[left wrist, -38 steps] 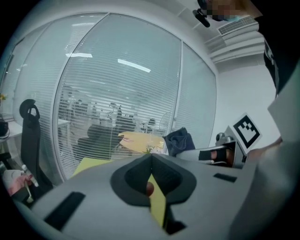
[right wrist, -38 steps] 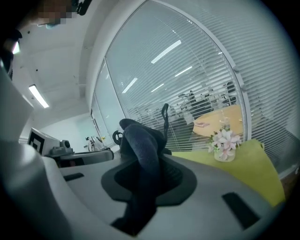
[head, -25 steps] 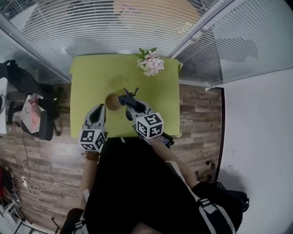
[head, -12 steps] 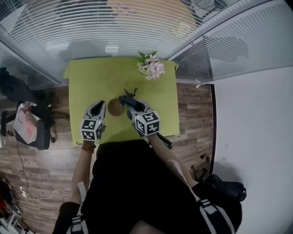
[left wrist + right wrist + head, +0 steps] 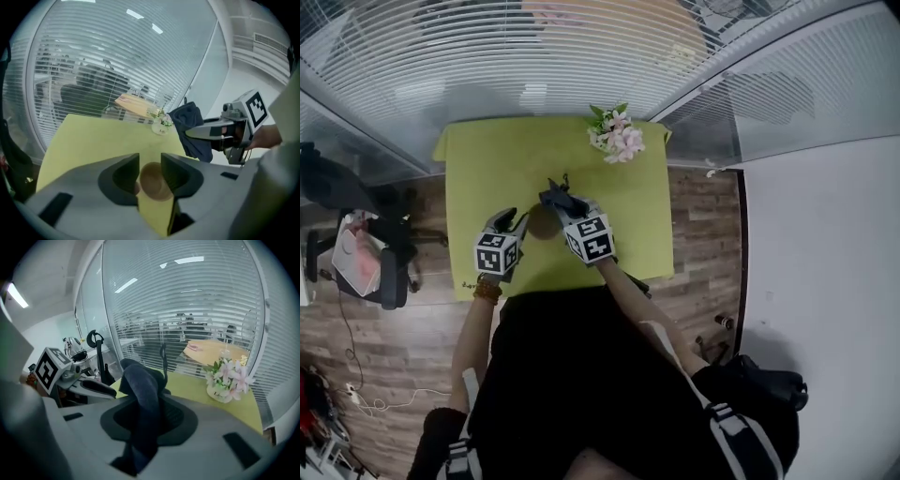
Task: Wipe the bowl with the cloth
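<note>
Apparent pause in wiping: left hand-held gripper (image 5: pixel 150 169) has just been opening its jaws, bowl (image 5: pixel 152 180) loose between them; right hand-held gripper (image 5: pixel 146 420), jaws just easing slightly, clamps cloth (image 5: pixel 140 380). Next probably: regrip bowl, wipe.

Bright, even indoor light. Ceiling strip lights (image 5: pixel 187 260) show as white streaks in the glass by the blinds (image 5: pixel 93 61), and there is a pale haze there. Table (image 5: pixel 487 169) is flatly lit, with only a faint soft shadow near its front edge. Strong fisheye: the blinds bow, and a black vignette rings both gripper views. Left gripper (image 5: pixel 150 161) and right gripper (image 5: pixel 147 401) sit close to the lens and look soft and smeared. Cloth (image 5: pixel 140 385) reads near-black, folds barely legible. Head view is crisp at centre and stretched at the edges.
</note>
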### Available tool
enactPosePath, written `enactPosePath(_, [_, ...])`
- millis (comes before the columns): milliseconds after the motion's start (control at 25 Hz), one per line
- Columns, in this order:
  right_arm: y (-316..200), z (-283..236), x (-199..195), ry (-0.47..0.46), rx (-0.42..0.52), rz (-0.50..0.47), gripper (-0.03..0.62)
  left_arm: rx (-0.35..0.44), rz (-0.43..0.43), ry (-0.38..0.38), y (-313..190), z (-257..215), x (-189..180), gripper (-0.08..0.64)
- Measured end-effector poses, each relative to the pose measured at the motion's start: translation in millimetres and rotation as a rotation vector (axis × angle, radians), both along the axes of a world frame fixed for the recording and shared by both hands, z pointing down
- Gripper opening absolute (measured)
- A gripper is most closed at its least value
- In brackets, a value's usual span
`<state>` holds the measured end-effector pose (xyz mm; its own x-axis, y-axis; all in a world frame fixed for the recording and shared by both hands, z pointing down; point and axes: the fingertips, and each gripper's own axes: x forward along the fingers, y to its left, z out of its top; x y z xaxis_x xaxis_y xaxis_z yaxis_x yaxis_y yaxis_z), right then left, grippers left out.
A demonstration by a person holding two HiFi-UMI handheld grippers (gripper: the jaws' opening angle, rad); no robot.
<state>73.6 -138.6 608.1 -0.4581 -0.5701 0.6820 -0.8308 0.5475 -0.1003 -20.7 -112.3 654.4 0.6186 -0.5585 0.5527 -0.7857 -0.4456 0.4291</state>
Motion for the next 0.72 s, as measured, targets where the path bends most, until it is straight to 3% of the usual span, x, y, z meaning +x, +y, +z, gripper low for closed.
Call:
enactPosePath(320, [5, 35, 8, 0.068, -0.042, -0.061, 0.094, -0.175, -0.051, 0.001, 19, 65, 19, 0.155])
enactPosePath(480, [6, 46, 0, 0.079, -0.030, -0.116, 0.106, -0.223, -0.061, 0.055, 21, 73, 24, 0.155])
enactPosePath(720, [27, 61, -10, 0.070, -0.068, -0.215, 0.208, -0.267, -0.080, 0.066, 31, 88, 26, 0.155])
